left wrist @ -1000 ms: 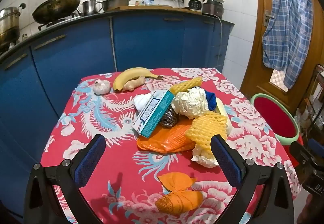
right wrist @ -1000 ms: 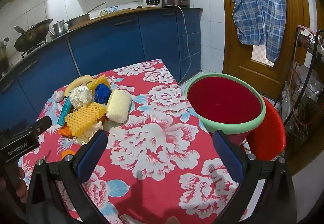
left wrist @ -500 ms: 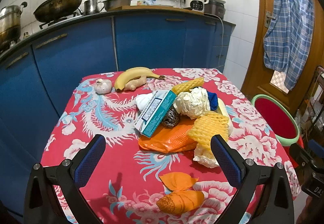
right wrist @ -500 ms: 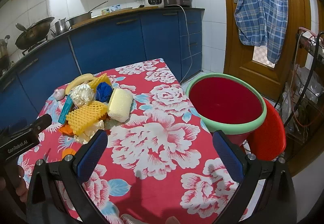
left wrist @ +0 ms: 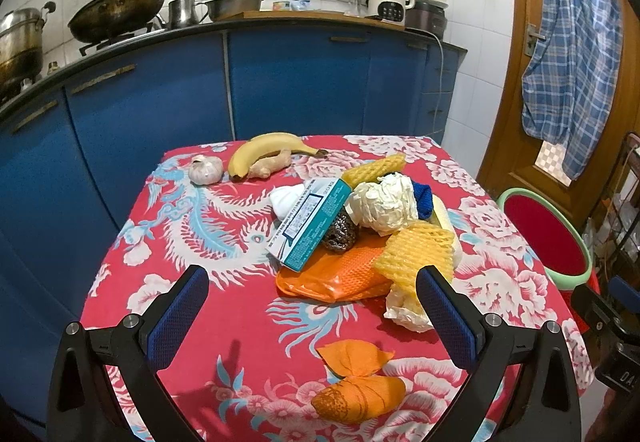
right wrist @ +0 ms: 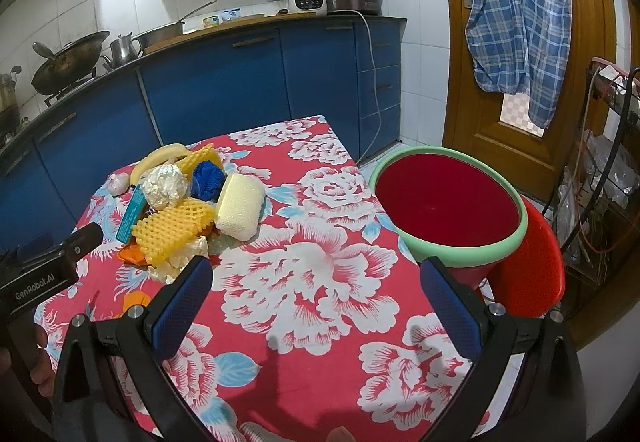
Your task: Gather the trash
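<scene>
Tools (left wrist: pixel 312 298) (right wrist: pixel 316 298) both wide open, empty

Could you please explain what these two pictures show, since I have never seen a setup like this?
There is no robot: a person holds a two-finger gripper in each hand, with a wide-angle camera on each looking forward along its fingers. One picture comes from the left gripper, the other from the right gripper. Both are open and hold nothing.

Both look at a table with a red flowered cloth in a kitchen. On it lies a pile: a teal box, yellow foam netting, an orange bag, a crumpled white wad. An orange wrapper lies nearest the left gripper. A banana, ginger and garlic lie at the far side. A red bin with a green rim stands beside the table.
</scene>
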A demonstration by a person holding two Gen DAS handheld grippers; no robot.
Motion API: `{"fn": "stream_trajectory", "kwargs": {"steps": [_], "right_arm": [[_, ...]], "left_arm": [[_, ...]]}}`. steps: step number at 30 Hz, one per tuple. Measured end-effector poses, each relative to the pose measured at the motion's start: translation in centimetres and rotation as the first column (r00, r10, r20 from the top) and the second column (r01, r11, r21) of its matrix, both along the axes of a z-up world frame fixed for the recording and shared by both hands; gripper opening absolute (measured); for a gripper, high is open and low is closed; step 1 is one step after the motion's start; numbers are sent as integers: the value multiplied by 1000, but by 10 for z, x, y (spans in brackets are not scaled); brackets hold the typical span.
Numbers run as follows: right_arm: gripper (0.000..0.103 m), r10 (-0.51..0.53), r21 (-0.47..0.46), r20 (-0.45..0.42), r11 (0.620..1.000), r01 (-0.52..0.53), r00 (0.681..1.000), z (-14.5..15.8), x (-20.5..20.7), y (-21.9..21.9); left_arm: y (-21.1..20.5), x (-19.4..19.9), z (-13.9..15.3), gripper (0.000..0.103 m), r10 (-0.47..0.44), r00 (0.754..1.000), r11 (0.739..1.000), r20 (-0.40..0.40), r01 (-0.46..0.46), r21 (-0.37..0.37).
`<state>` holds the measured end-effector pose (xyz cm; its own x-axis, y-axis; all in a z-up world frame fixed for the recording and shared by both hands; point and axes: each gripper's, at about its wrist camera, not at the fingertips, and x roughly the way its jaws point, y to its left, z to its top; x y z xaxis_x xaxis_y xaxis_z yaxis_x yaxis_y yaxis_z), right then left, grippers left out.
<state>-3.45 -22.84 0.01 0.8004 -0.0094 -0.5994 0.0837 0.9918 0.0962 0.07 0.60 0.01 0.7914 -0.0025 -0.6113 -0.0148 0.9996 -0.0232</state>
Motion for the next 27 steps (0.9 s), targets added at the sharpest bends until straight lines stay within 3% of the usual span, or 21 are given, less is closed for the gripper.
{"fn": "stream_trajectory", "kwargs": {"steps": [27], "right_arm": [[102,8,-9,14,1000,-8,1000,13,-2,0]], "left_arm": [[5,-1,8,103,1,1000,1000,10,0,-6]]}}
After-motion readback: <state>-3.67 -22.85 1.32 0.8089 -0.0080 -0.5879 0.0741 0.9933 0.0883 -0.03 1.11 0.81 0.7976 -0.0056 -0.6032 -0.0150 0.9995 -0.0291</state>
